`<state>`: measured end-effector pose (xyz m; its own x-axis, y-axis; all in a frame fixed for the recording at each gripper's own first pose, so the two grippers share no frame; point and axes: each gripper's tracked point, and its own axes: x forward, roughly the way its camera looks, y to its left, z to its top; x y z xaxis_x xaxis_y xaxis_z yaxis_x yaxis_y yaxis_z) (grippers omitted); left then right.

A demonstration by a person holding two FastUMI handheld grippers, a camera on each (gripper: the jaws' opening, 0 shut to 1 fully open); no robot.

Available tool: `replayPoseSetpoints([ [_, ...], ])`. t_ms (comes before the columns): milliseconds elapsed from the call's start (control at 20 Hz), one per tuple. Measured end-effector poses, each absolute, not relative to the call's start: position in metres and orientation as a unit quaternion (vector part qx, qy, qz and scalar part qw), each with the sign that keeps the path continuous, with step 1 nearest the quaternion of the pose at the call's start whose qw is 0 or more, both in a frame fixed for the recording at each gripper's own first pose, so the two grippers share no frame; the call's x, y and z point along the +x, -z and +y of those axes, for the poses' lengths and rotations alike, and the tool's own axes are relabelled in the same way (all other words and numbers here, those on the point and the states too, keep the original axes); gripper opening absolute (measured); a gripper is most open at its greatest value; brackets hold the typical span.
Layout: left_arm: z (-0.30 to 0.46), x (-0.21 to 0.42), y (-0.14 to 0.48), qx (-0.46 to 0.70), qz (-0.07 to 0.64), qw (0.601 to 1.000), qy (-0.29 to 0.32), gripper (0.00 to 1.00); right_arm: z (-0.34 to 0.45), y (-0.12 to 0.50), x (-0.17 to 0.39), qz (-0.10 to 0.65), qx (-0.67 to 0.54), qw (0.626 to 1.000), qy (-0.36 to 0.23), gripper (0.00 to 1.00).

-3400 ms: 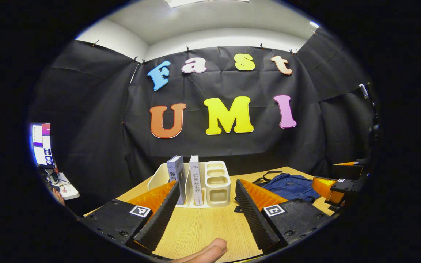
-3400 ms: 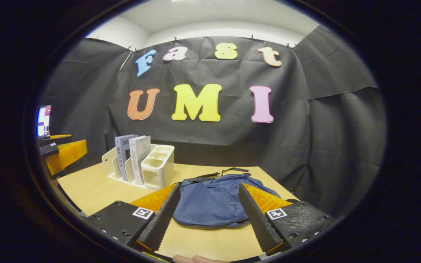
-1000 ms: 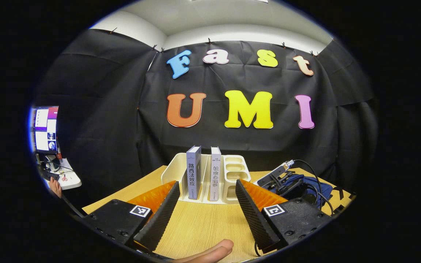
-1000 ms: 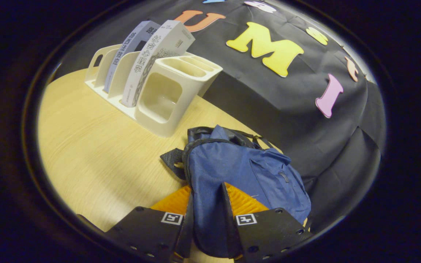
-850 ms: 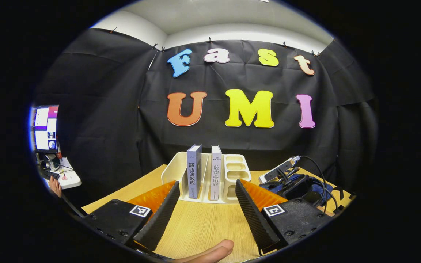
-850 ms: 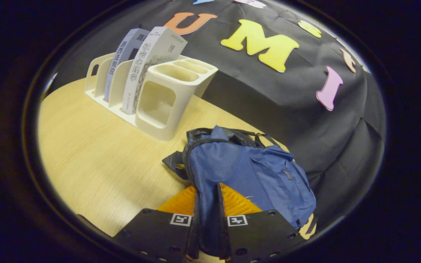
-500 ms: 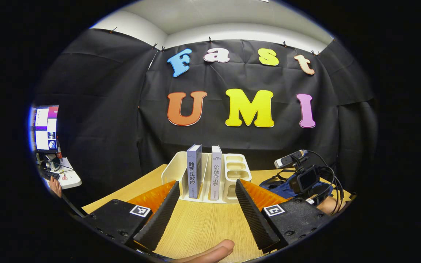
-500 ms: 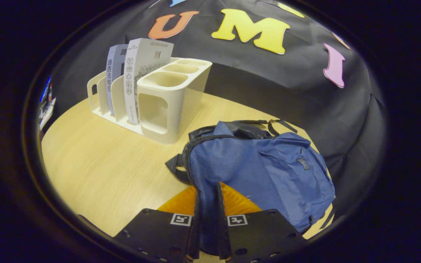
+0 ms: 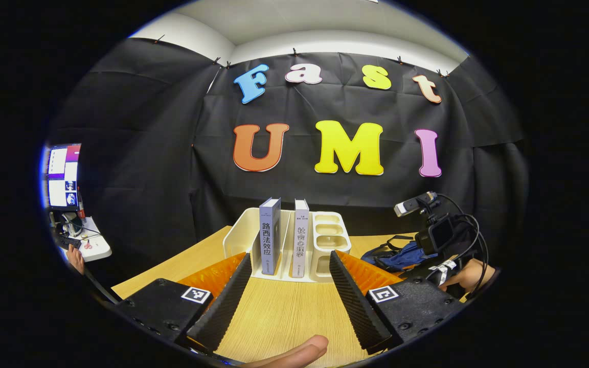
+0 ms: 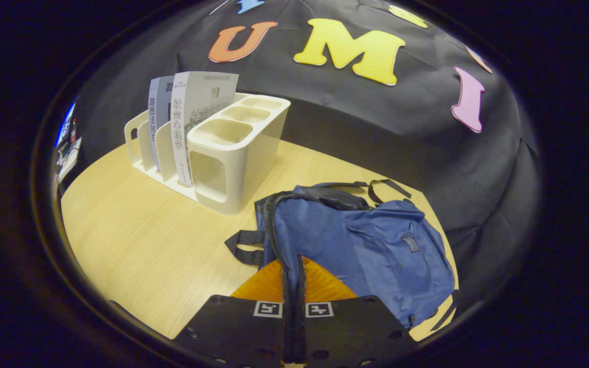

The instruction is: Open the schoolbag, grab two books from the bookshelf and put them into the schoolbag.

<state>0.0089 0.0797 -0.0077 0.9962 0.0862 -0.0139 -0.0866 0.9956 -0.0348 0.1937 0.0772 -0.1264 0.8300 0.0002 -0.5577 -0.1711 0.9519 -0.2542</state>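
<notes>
A makeshift recording booth: black cloth [image 9: 136, 168] pinned up as walls around a wooden table [image 9: 284, 317], a lit monitor [image 9: 62, 176] glowing at nine o'clock.

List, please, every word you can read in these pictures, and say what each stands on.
"路西法效应": spine of the grey-blue book in the bookshelf.
"社会心理学": spine of the white book.
Small print at the ends of both spines: too small to read.
Patch on the schoolbag: too small to read.
</notes>
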Motion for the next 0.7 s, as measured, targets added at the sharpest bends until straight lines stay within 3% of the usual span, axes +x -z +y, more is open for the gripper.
replayPoseSetpoints([
  [700,0.073,0.031,0.021,-0.013,0.038,0.997,-0.061,0.97,-0.026,0.022,0.204,0.218,-0.118,0.967,-0.051,0.01],
])
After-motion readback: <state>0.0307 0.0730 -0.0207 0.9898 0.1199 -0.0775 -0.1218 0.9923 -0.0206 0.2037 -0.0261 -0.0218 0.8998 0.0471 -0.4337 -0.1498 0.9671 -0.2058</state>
